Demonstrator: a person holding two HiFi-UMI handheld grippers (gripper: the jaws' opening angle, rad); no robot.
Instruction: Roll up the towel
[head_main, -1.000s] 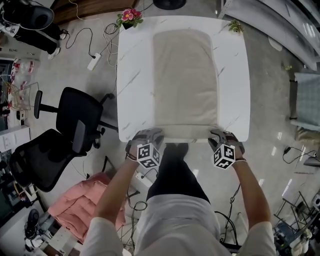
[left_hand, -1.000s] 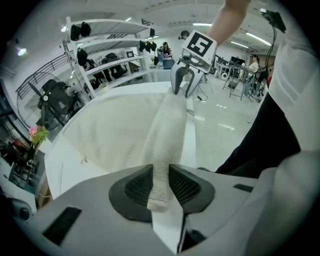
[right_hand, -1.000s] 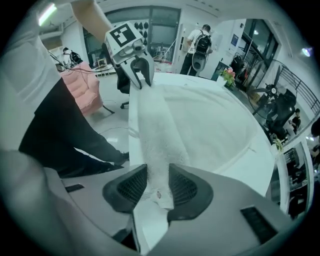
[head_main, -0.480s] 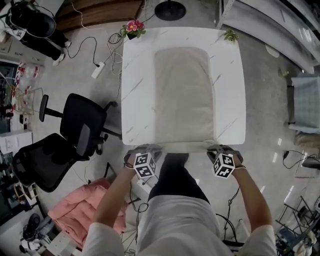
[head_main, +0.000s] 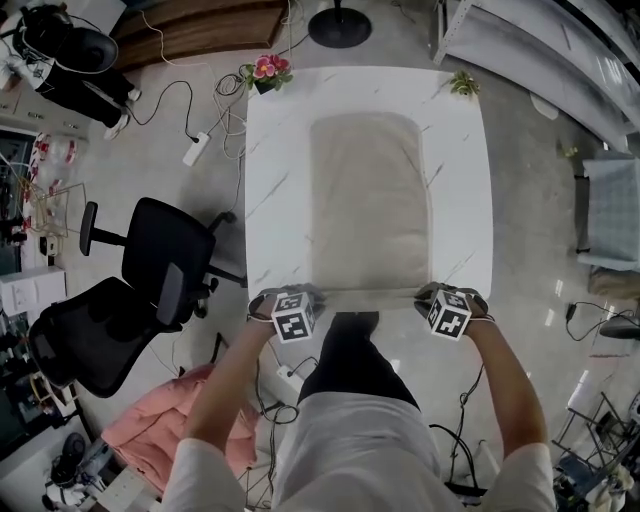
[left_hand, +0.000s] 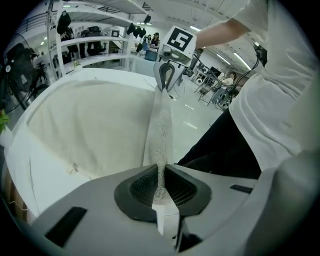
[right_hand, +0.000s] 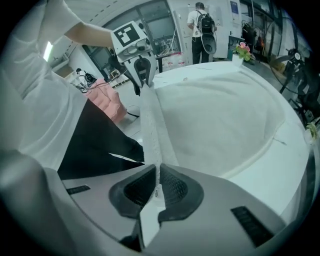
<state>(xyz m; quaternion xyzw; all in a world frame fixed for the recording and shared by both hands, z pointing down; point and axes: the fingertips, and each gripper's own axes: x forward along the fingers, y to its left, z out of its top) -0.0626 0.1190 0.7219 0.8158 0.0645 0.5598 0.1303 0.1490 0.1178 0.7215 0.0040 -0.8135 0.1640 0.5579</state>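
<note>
1. The left tool (left_hand: 160, 186) had just been closing, and its jaws pinched the near edge of the towel (head_main: 368, 205).
2. The right tool (right_hand: 156, 186) had also just been closing, and it pinched the same edge at the other corner.
3. That edge was stretched between the two tools, low in the head view. The rest of the towel lay flat along the middle of the white bench (head_main: 462, 180).
4. Pink flowers (head_main: 265, 70) stood at the bench's upper left corner, and a black chair (head_main: 150, 250) stood at the frame's left.
</note>
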